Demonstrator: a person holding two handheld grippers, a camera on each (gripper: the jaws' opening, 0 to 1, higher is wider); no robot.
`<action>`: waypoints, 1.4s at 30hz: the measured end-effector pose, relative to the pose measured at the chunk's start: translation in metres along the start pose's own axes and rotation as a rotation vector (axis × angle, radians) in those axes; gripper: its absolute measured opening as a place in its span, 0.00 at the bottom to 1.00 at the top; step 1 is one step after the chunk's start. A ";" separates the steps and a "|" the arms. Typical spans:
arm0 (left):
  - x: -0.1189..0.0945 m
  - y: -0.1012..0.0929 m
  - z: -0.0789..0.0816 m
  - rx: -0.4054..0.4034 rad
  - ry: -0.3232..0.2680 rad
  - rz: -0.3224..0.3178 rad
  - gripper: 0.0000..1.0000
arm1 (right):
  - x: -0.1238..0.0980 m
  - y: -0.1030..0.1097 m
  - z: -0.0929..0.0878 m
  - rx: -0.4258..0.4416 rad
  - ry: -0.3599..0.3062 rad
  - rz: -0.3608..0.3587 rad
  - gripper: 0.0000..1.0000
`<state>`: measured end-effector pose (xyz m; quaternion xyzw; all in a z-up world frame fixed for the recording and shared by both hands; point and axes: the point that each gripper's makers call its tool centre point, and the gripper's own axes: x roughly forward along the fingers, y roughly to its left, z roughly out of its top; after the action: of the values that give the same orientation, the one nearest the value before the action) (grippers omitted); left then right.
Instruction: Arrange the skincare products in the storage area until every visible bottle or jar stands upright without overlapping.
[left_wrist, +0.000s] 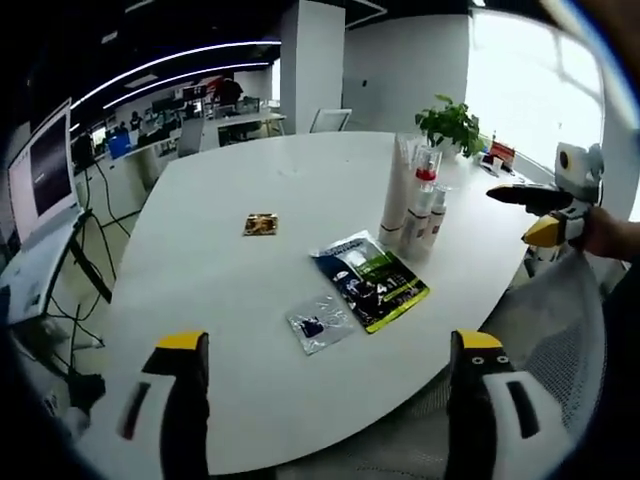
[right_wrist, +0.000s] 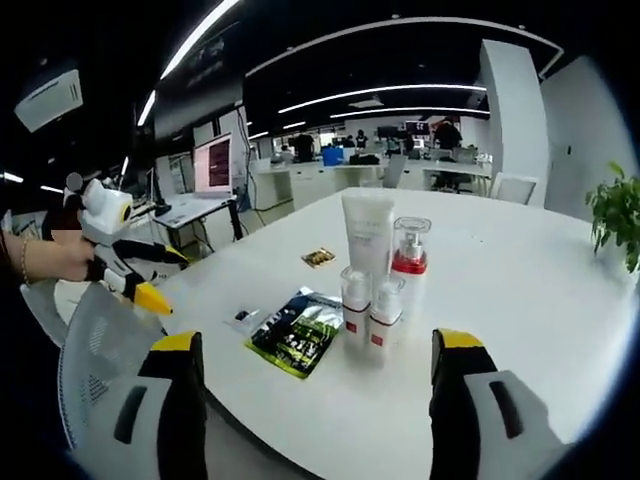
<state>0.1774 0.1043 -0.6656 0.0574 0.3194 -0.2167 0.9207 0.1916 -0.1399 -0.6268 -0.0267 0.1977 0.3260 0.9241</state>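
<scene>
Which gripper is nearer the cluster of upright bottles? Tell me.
Right, I judge. The right gripper faces the bottles just ahead of its open jaws; the left gripper hangs beyond the table edge, farther off.

White tube (right_wrist: 367, 232), three pump bottles (right_wrist: 385, 290) upright, clustered on table.

My left gripper view looks across the white table (left_wrist: 250, 290) from its near edge; my right gripper view faces it from three o'clock, nearer, sharing the bottles (left_wrist: 420, 200)
</scene>
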 end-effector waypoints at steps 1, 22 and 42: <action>-0.001 0.000 0.000 0.002 -0.002 0.003 0.99 | 0.000 -0.001 0.000 -0.004 -0.001 -0.002 0.95; 0.011 0.000 0.002 0.013 0.028 -0.005 0.99 | 0.001 -0.006 -0.010 0.019 0.014 -0.019 0.93; 0.075 0.038 0.041 0.194 0.109 -0.060 0.98 | 0.003 -0.013 -0.016 0.060 0.045 -0.038 0.92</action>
<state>0.2693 0.1017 -0.6804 0.1483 0.3481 -0.2708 0.8852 0.1963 -0.1507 -0.6433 -0.0101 0.2276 0.3016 0.9258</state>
